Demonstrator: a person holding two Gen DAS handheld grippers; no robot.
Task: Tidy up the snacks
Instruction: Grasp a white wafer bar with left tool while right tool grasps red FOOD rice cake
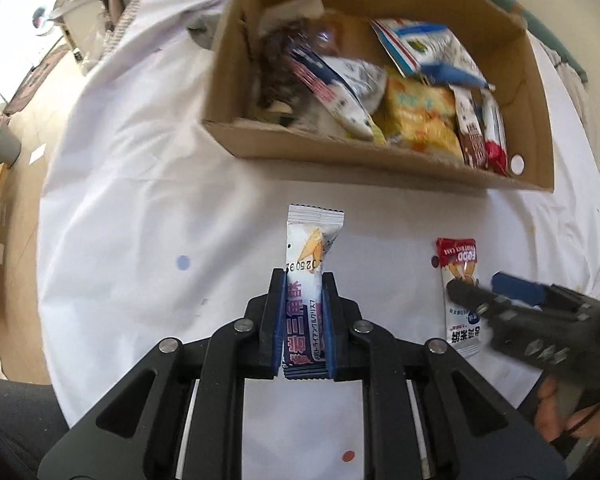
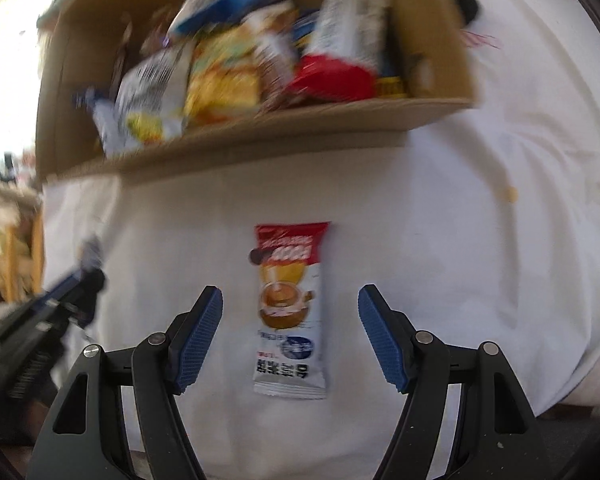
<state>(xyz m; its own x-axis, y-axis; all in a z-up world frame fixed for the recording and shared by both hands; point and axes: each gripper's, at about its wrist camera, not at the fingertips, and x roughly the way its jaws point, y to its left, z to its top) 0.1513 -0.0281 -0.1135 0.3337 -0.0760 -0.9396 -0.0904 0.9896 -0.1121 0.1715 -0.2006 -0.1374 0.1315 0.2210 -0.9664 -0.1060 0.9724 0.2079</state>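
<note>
White cloth over the table, with a cardboard box at the far side already stuffed with snack packs. Two loose ones are left on the cloth in front of it.

My left gripper has its jaws pinched on the white wafer pack, gripping the near half while the far end sticks out toward the box. My right gripper has its jaws spread wide, pads either side of the red-topped pack but not touching it, so that one's just lying flat on the cloth.

So I'd say I'm mid-pickup: left has its snack, right is lined up for its own. Next I reckon I need to drop the right lower and squeeze across the pack's width, then carry both over the near wall of the box. The right view is blurry, so I'd settle first.
</note>
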